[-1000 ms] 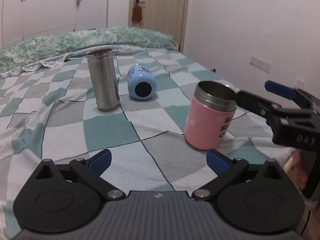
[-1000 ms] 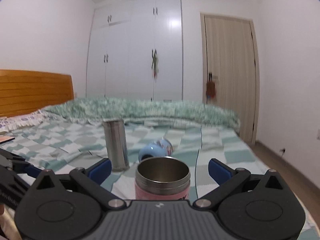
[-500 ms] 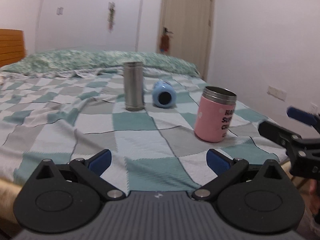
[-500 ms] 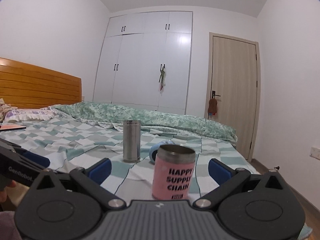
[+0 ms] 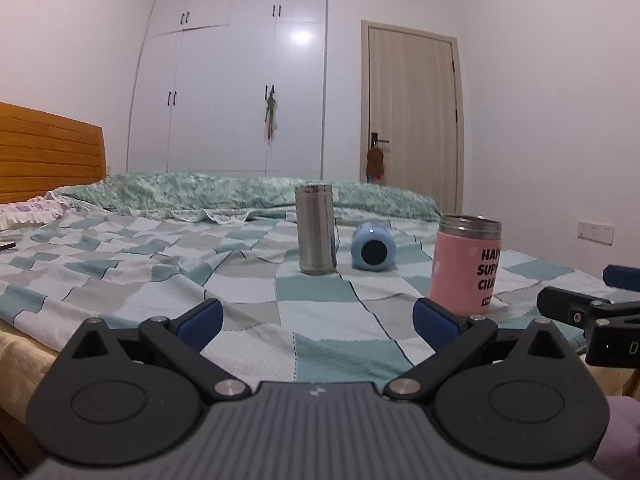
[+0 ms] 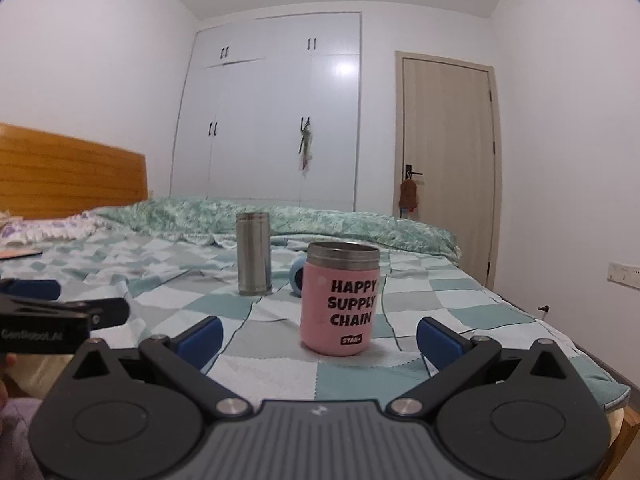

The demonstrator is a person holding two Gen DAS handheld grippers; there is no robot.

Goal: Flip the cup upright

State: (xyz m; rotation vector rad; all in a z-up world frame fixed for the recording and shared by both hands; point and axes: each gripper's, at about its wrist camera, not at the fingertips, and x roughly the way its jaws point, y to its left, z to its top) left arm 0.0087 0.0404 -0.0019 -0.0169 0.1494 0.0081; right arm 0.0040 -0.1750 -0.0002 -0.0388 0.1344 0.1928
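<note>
A pink cup with a steel rim stands upright on the checkered bedspread, near the bed's front right edge. In the right wrist view the pink cup stands just ahead of my open, empty right gripper. My left gripper is open and empty, low at the bed's front edge, left of the pink cup. A blue cup lies on its side farther back, its base toward me; in the right wrist view it is mostly hidden behind the pink cup.
A tall steel tumbler stands upright left of the blue cup, also in the right wrist view. A green quilt lies across the back. A wooden headboard is at left, a wall and door at right.
Both grippers have drawn back and down from the cups to the bed's front edge. The pink cup stands where it stood. The other cups have not moved.
</note>
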